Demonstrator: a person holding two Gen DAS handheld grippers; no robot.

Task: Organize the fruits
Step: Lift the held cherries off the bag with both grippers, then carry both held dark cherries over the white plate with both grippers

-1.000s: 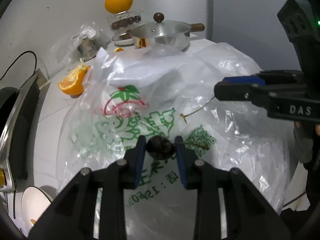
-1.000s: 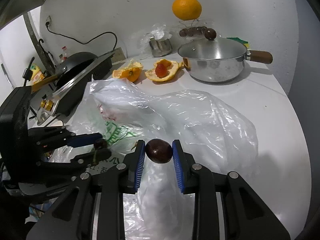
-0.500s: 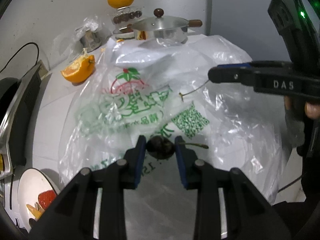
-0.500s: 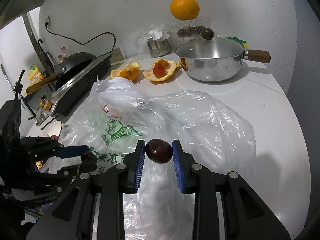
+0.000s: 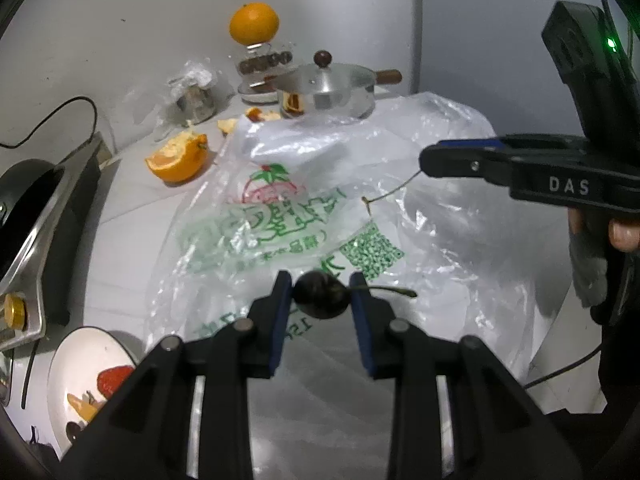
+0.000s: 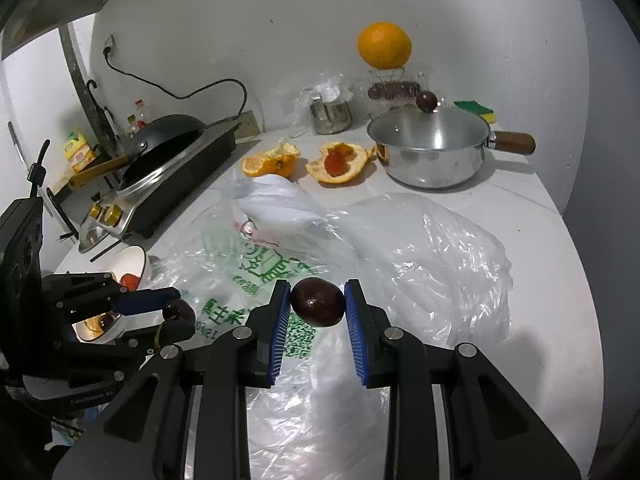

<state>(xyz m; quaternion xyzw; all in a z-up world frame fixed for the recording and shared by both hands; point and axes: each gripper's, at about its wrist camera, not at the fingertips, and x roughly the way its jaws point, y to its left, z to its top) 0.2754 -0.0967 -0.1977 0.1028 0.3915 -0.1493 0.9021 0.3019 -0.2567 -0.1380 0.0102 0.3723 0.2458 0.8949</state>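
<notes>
Over the printed plastic bag [image 5: 288, 216] in the left wrist view, the left gripper [image 5: 320, 296] pinches a dark cherry [image 5: 320, 294] between its blue pads, stem jutting toward 3 o'clock. At 8 o'clock sits a white bowl [image 5: 80, 344] holding a red strawberry piece, an orange piece and something dark. At 12 o'clock a whole orange [image 5: 254, 24] perches on a stand above a lidded steel pot [image 5: 332, 92], contents hidden. The right gripper's finger enters from 3 o'clock, a cherry stem trailing below it.

In the right wrist view, the right gripper [image 6: 317, 304] clamps a second dark cherry [image 6: 317, 302] above the bag. At 9 o'clock the left gripper holds its cherry just beside the bowl, which shows a strawberry inside. An orange peel cup [image 6: 340, 162] at 12 o'clock cradles a red fruit piece.

Judging risk: round, slick cherries could squirt from the pads if squeezed harder, or bruise; a drop onto the crumpled bag could roll off the counter.
</notes>
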